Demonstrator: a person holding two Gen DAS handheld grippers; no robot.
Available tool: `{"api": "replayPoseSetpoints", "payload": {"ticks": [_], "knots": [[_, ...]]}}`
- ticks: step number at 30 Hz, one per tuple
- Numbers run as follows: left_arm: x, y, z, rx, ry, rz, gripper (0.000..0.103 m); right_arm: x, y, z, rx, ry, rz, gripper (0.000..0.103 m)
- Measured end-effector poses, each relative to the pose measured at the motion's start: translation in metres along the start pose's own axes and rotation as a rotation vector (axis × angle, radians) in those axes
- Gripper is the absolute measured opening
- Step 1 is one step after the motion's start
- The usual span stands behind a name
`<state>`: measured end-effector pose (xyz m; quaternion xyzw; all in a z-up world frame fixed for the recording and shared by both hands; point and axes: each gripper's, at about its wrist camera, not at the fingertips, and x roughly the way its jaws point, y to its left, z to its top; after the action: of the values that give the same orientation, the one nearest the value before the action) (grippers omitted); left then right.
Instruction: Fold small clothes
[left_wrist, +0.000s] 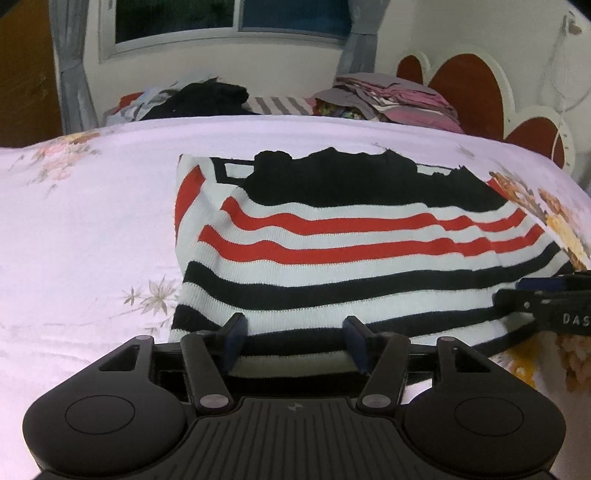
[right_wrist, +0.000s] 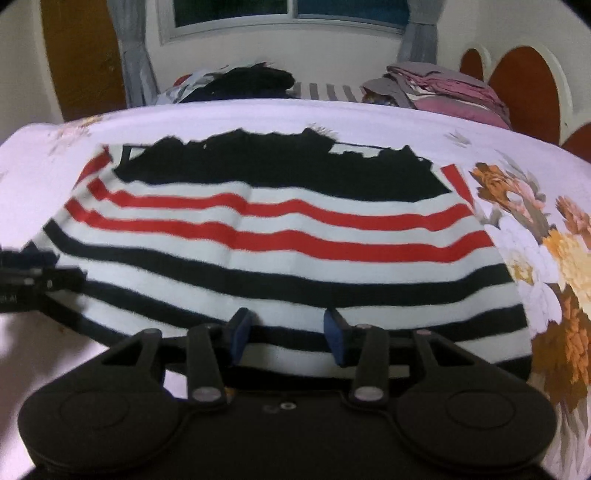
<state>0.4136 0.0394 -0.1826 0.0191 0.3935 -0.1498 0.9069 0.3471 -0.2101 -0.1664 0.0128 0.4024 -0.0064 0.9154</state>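
Bed with floral sheet (left_wrist: 92, 206), one window (left_wrist: 229, 18) at 12 o'clock, two curtains, red-and-white headboard (left_wrist: 469, 85) at 2 o'clock. One striped sweater (left_wrist: 332, 251) flat at centre of sheet: two red stripes, black stripes nearer, black part on far side. Two clothes piles behind: dark pile (left_wrist: 207, 99) at 11 o'clock, folded pink-grey stack (left_wrist: 399, 99) at 1 o'clock. Left gripper (left_wrist: 295, 332) spread over near hem; pads not closed on cloth. Right gripper (right_wrist: 288, 328) likewise spread over hem.

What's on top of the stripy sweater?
A black garment lies across the far part of the red, black and white striped knit sweater. Whatever pattern the sweater has beneath it is covered.
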Motion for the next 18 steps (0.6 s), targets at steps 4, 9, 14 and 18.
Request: {"api": "replayPoseSetpoints", "payload": {"ticks": [4,9,14,18], "knots": [[-0.006,-0.002,0.004,-0.041,0.02,0.004,0.058,0.0,0.004,0.003,-0.002,-0.009,0.011,0.044],[-0.013,0.001,0.005,-0.095,0.05,-0.006,0.059,0.003,0.003,0.004,-0.005,0.019,0.012,0.045],[-0.019,0.004,0.004,-0.151,0.08,-0.028,0.075,-0.007,0.004,0.012,0.01,-0.015,0.037,0.047],[-0.021,0.005,0.002,-0.171,0.097,-0.039,0.077,-0.008,0.008,0.012,0.014,-0.013,0.045,0.047]]}}
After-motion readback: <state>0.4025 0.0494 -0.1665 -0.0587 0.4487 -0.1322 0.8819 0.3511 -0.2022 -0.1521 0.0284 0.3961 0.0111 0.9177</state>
